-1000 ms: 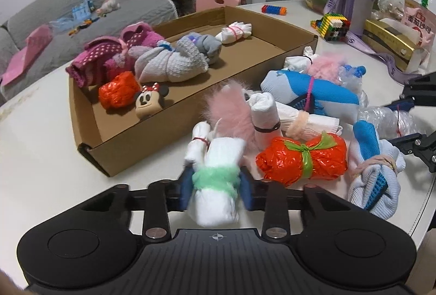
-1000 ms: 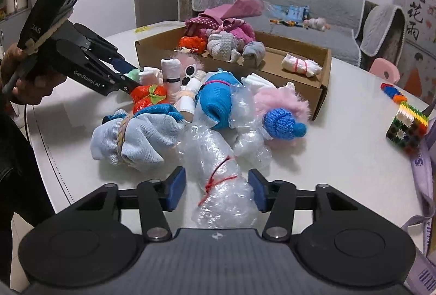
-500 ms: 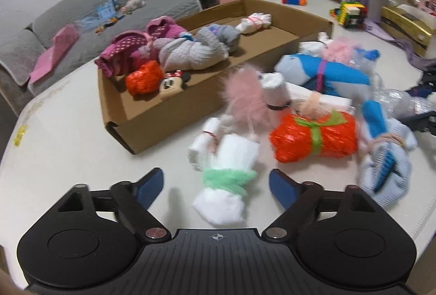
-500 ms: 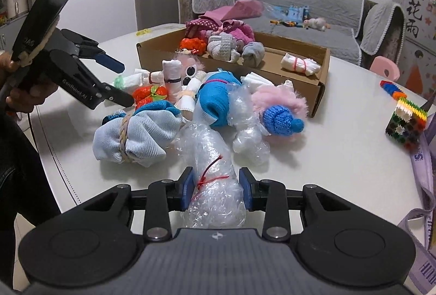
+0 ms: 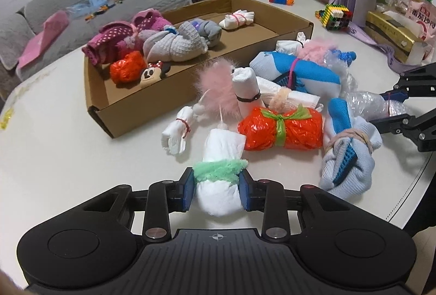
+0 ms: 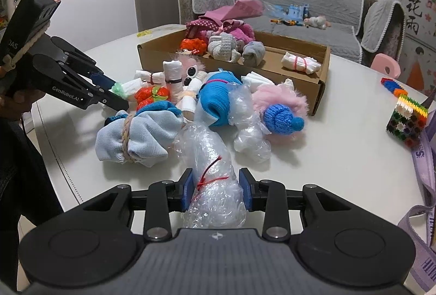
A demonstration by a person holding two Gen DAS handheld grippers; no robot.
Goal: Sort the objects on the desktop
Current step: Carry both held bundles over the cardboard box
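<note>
Your white bench [image 5: 54, 158] is crowded with tied bundles, a grey sofa [image 6: 286, 0] sitting behind it. Nearest you, your left gripper [image 5: 217, 187] is closing, its blue pads pressed on the white cloth roll with the green band [image 5: 219, 180], while your right gripper [image 6: 216, 192] is clamped on the bubble-wrap roll tied with red string [image 6: 209, 180]. Beyond them lie the orange plastic bundle [image 5: 280, 128], the light-blue sock bundle [image 6: 136, 137] and the pink fluffy piece [image 5: 218, 88], and farther back the cardboard box [image 5: 136, 109] already holds several rolled bundles.
</note>
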